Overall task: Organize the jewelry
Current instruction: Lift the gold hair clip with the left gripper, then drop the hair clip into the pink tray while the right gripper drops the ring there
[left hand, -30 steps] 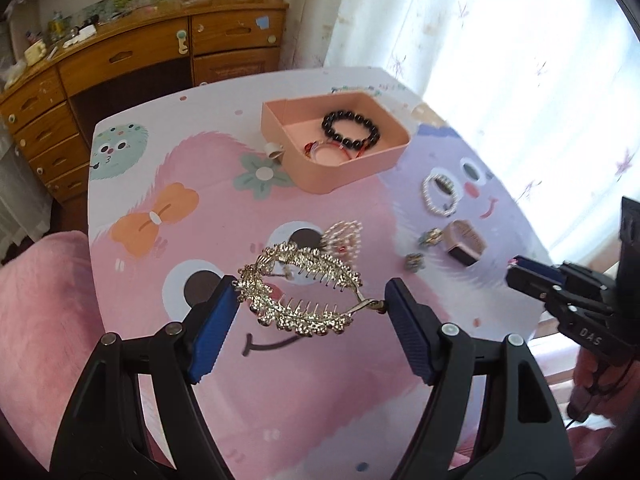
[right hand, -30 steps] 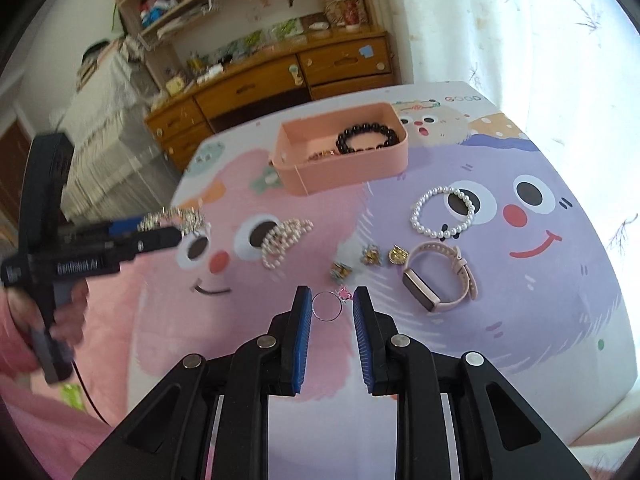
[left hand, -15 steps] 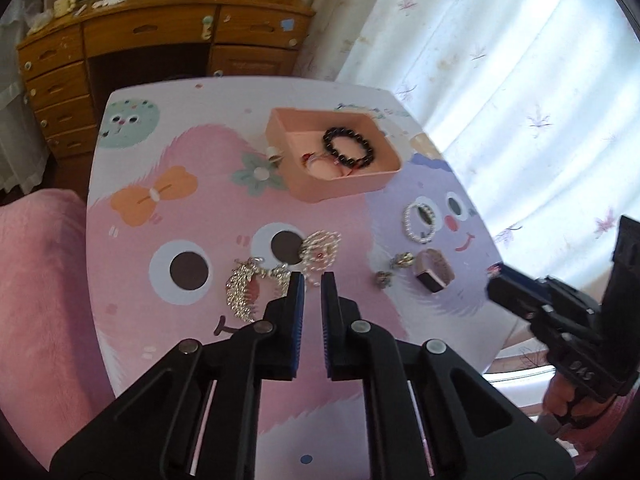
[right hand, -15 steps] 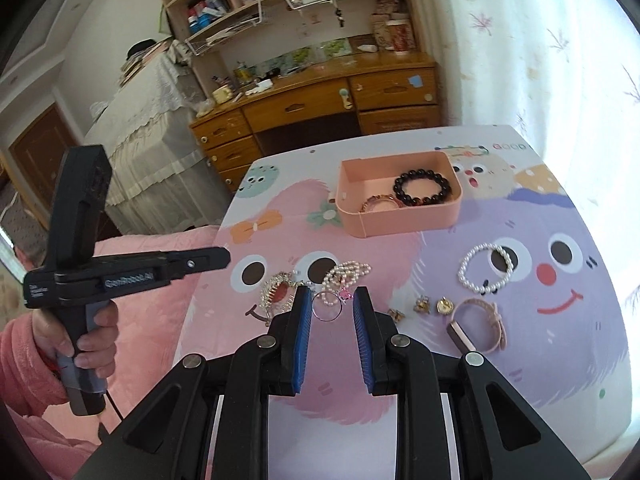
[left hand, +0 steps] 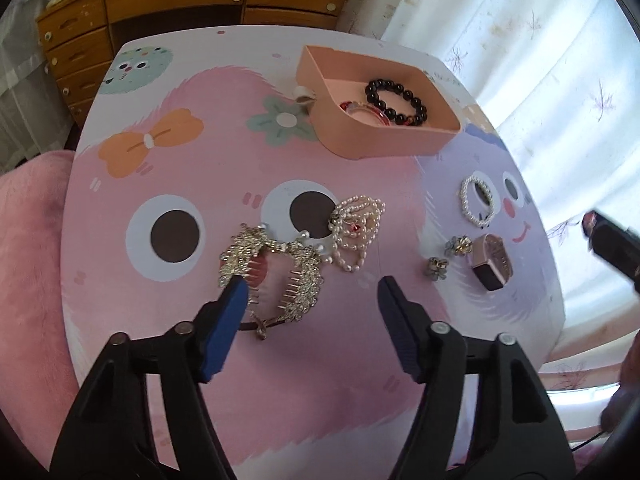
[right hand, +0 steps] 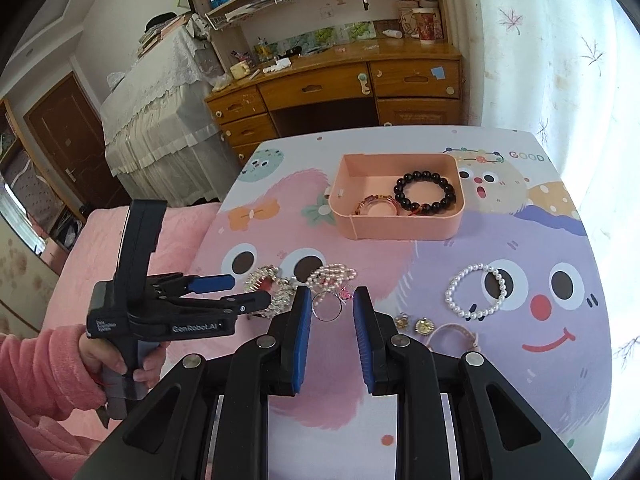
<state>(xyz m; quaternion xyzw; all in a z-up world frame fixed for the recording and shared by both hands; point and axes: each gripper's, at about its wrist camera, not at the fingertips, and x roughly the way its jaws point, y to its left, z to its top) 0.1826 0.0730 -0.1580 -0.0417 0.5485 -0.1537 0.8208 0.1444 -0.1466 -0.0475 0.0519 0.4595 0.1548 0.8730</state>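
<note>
A: Blue rubber pads are seen wide apart on the left gripper (left hand: 310, 294), with nothing held between them; the tip of one pad lies just over the edge of the gold rhinestone hair comb (left hand: 276, 270), which rests on the table.

B: And the right gripper (right hand: 331, 307)?

A: A thin silver ring (right hand: 326, 307) with a small pink charm is seen between its pads. It touches the left pad; whether it touches the right one cannot be told, so a grip is judged likely, not certain.

B: What is counted as done?

A: Two pieces are found inside the pink tray (right hand: 400, 229): a black bead bracelet (right hand: 424, 193) and a reddish bangle (right hand: 376, 207) beside it.

B: What is left out?

A: Most of it. Just beyond the comb a tangled pearl piece (left hand: 357, 228) is spread on the cartoon-printed table (left hand: 224, 380). Farther right, well apart from the tray, a white pearl bracelet (right hand: 476, 292) lies flat, and near it two small gold earrings (right hand: 412, 323) and a pink-strapped watch (left hand: 493, 261) are seen.

B: So how far along is it judged?

A: Under halfway: two items are stowed, one is carried, and roughly six are counted loose on the table.
</note>
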